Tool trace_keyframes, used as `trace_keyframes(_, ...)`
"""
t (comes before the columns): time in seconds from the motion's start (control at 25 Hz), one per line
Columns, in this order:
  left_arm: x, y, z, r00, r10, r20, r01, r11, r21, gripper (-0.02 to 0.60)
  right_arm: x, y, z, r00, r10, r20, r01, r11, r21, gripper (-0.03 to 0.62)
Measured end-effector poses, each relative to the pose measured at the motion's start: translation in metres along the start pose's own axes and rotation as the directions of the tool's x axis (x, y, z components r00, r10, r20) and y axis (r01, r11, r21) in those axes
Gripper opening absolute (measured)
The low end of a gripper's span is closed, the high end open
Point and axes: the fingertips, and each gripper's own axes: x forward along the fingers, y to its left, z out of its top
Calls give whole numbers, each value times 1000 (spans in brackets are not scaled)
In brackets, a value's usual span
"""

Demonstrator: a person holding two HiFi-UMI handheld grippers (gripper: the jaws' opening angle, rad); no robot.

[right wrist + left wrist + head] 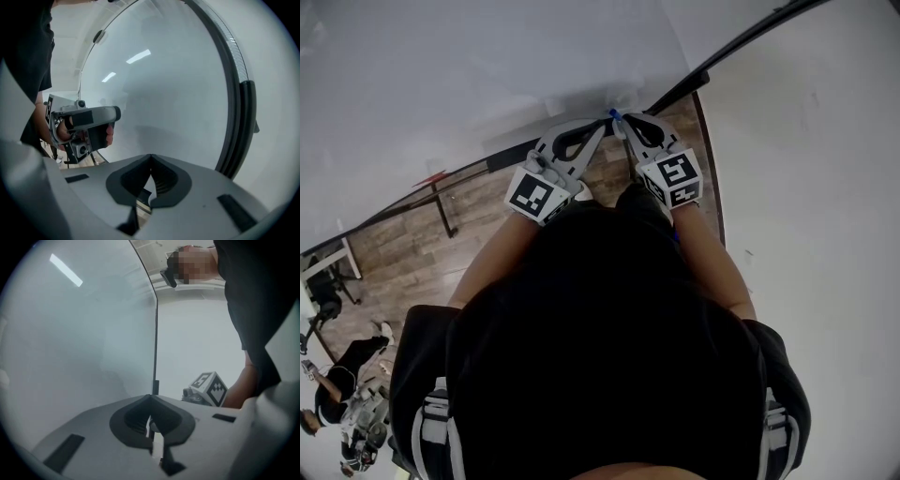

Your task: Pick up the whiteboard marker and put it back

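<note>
Gripping state, right gripper (150, 157): the jaws are closed tip on tip, and nothing is between them.
State of left gripper (151, 398): the jaws are pressed together in the same way, and it is empty.
Place of whiteboard marker (614, 114): it is probably the small blue piece just in front of both tips, at the foot of the whiteboard (164, 84). It is too small to be sure.
Reason for the pose: both grippers stand side by side with their noses toward one spot, I judge because the marker rests there. With closed jaws no pick can begin, so one gripper has to open first.
Only in head view: the blue piece, how near the two tips are to each other, and the wooden floor (412, 253) below the board.
Only in gripper views: how the jaws stand. The right gripper view also shows the thick dark frame (236, 126) of the board. The left gripper view shows the cube (209, 386) of the other gripper just beside it.
</note>
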Motion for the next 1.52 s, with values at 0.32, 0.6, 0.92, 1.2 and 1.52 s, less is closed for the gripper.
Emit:
trace_keyframes(0.32,-4,0,-12,999,37,37,-36,999,-31,3,14,-4,-26,998,22,-67,-24,999,-25,10)
trace_keyframes(0.6,-11,1,-29,999,45,18,-45,998,-44,3,28,-5,-47,992,5,-128,-12,998,-56,41)
trace_keyframes(0.92,-21,8,-23,997,73,21,-72,996,-54,3,44,-8,-60,982,-22,-187,3,995,-103,92)
trace_keyframes(1.2,-31,8,-14,996,86,24,-84,994,-70,3,54,-2,-65,972,-6,-236,-27,990,-138,98)
trace_keyframes(1.52,-31,9,-21,994,111,11,-110,992,-63,3,61,-11,-77,969,-13,-248,-31,985,-172,69)
